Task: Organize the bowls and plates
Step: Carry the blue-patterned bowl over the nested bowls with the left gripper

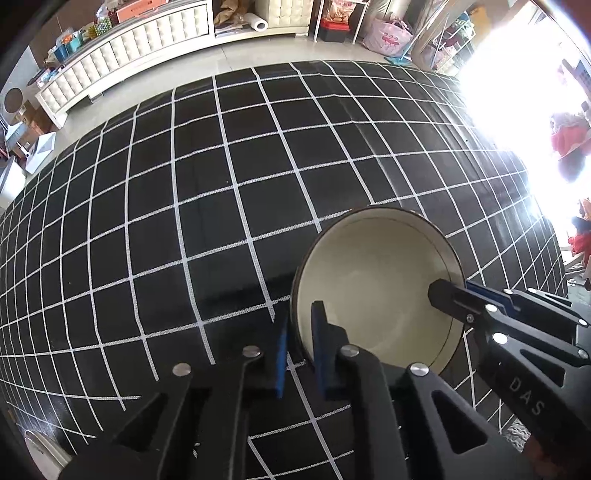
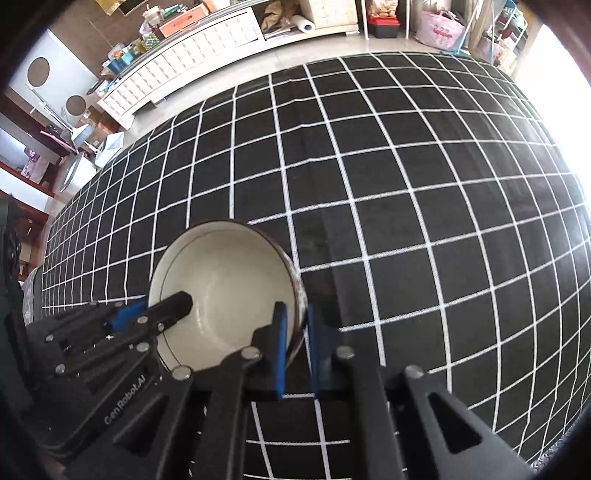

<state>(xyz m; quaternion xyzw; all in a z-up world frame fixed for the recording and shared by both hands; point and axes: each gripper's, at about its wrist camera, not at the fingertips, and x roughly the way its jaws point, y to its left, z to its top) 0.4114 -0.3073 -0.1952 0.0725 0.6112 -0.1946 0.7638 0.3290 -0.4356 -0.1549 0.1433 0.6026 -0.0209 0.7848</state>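
One cream bowl [image 1: 373, 284] with a dark rim stands upright on the black cloth with white grid lines [image 1: 221, 184]. In the left wrist view my left gripper [image 1: 300, 332] is shut on the bowl's left rim, one blue pad outside the wall and one inside. My right gripper [image 1: 461, 291] grips the opposite rim at the right. In the right wrist view the same bowl [image 2: 225, 288] sits left of centre. There my right gripper [image 2: 295, 332] pinches its right wall, and my left gripper [image 2: 159, 306] holds the far left rim. The bowl is empty.
The gridded cloth [image 2: 406, 203] covers the table ahead and to both sides. Beyond its far edge are pale floor and a long white tufted cabinet [image 1: 129, 55] with clutter on top. A pink bag [image 2: 441, 26] and shelves stand at the back right. Bright window glare fills the right.
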